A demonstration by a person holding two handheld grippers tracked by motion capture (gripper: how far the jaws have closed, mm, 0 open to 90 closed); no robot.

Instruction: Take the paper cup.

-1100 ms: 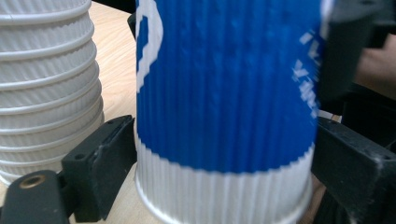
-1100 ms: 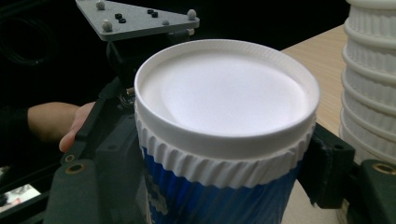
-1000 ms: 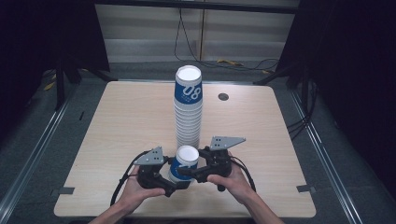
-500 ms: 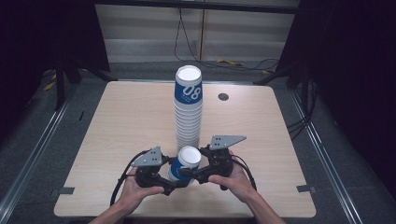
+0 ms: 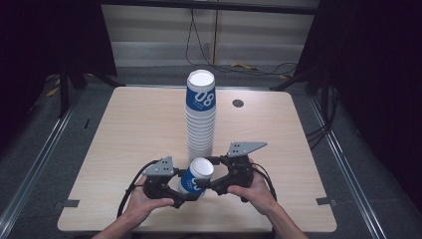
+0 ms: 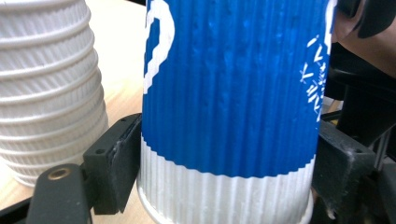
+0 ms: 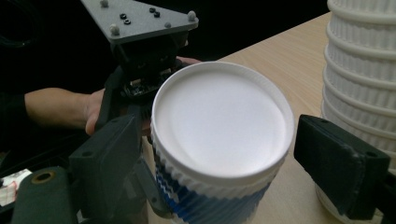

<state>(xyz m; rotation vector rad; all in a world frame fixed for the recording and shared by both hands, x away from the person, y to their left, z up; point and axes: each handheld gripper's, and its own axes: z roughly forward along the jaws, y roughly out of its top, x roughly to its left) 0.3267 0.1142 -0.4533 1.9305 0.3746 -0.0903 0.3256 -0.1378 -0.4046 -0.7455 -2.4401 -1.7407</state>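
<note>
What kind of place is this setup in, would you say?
Probably a lab or recording studio rather than a home or café: a bare wooden table ringed by black curtains, loose cables on the grey floor behind it, and a tall stack of paper cups as the working material.

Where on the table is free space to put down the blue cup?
Bare wood lies left of the cup stack toward the table's left edge, and right of it, below the dark round hole. It is crowded at the front, where the left gripper holds the blue cup beside the right gripper.
</note>
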